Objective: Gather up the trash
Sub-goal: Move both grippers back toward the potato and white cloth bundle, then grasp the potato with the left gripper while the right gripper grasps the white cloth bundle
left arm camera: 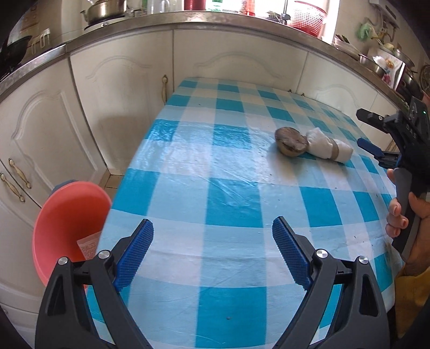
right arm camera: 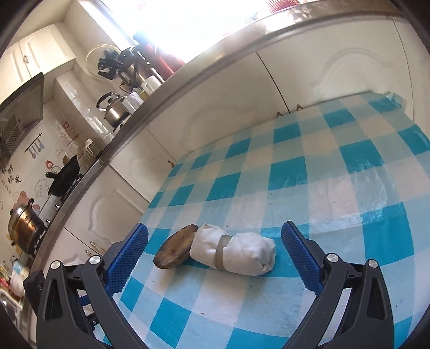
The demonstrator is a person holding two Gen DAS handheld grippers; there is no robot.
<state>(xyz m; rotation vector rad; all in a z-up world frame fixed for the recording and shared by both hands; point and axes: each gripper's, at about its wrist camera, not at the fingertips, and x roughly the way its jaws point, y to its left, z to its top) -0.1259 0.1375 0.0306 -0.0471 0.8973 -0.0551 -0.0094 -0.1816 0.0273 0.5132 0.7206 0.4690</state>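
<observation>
Left wrist view shows my left claw (left arm camera: 212,252) spread wide, holding nothing, poised low over the near end of a table (left arm camera: 233,204) covered in a blue-and-white checked plastic cloth. Beyond the table's far edge run white cupboard doors (left arm camera: 121,80) under a steel-edged counter (left arm camera: 166,20) crowded with pots and a red basket.

My right claw (right arm camera: 215,255) is also spread and empty; in its own view the two blue pads frame the trash on the table without touching it. From the left wrist view that claw (left arm camera: 376,134) comes in from the table's right side, my hand (left arm camera: 403,214) wrapped round its grey handle, fingers on the trigger.

The trash lies on the cloth toward the table's far right: a white wad of tissue (right arm camera: 236,252) bound by a tan band, and a brown, round, flat-topped piece (right arm camera: 174,248) pressed against its end. In the left wrist view the brown piece (left arm camera: 291,141) sits on the side of the wad (left arm camera: 328,146) farther from my right claw.

A pink bin (left arm camera: 67,217) stands just off the table's left edge, below it. A white printed wrapper (left arm camera: 87,247) lies inside.
</observation>
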